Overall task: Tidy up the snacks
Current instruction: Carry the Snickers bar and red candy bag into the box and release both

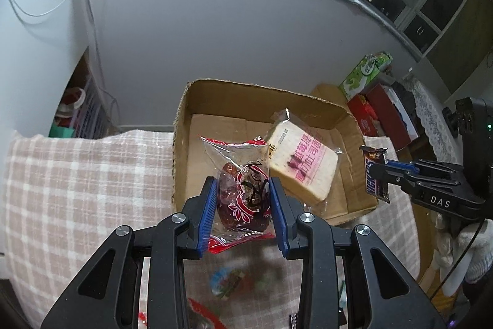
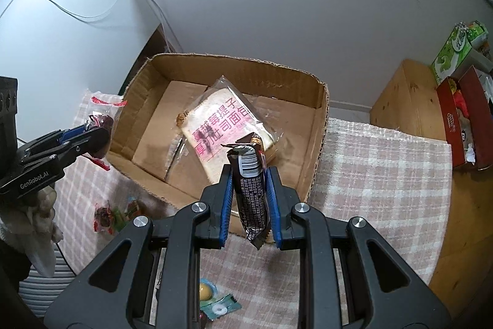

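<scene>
My left gripper (image 1: 243, 184) is shut on a clear packet of red dates (image 1: 243, 196) with red trim, held just above the near left wall of the open cardboard box (image 1: 185, 119). A wrapped bread slice (image 1: 303, 162) with pink print lies in the box. My right gripper (image 2: 249, 171) is shut on a dark chocolate bar (image 2: 251, 193) standing upright between the blue pads, over the near edge of the box (image 2: 320, 125). Each gripper shows in the other view: the right gripper (image 1: 382, 171) with the bar at the right, the left gripper (image 2: 92, 128) with the date packet (image 2: 101, 113) at the left.
The box sits on a pink checked cloth (image 1: 77, 174). Small wrapped candies (image 2: 114, 215) and more sweets (image 2: 215, 302) lie on the cloth near me. A wooden surface (image 2: 403, 100) with red boxes (image 2: 456, 125) and a green tissue box (image 2: 453, 51) stands at the right. A white wall is behind.
</scene>
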Action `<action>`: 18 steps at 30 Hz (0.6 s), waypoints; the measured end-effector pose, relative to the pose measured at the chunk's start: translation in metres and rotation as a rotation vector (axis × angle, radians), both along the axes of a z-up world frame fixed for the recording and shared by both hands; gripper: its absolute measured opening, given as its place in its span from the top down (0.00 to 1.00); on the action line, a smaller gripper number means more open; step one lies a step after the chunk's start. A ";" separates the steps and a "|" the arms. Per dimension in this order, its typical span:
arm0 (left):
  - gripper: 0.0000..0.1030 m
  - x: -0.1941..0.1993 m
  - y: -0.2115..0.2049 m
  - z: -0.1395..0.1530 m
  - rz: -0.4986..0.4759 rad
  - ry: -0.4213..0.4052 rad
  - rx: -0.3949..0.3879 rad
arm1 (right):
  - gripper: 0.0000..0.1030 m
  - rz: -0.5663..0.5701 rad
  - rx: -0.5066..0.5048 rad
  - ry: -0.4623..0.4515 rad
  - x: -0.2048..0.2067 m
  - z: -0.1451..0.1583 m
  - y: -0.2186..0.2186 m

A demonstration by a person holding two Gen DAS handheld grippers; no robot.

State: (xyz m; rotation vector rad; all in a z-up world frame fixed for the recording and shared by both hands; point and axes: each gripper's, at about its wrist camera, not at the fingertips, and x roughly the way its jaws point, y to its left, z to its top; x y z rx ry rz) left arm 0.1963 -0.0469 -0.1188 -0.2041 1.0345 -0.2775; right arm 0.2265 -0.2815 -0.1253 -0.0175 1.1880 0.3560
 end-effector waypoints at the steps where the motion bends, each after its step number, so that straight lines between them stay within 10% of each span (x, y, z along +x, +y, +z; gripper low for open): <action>1: 0.69 0.002 0.000 0.000 -0.001 0.002 0.000 | 0.79 0.000 0.001 0.003 0.002 -0.001 0.001; 6: 0.62 0.008 -0.004 -0.001 -0.011 0.008 0.017 | 0.74 -0.006 -0.002 0.013 0.005 -0.006 0.001; 11: 0.51 0.011 -0.002 0.000 -0.008 0.009 0.019 | 0.35 -0.016 -0.011 -0.029 0.002 0.001 0.001; 18: 0.51 0.007 0.001 0.003 -0.011 -0.009 0.027 | 0.35 -0.009 -0.020 -0.036 -0.002 0.006 0.002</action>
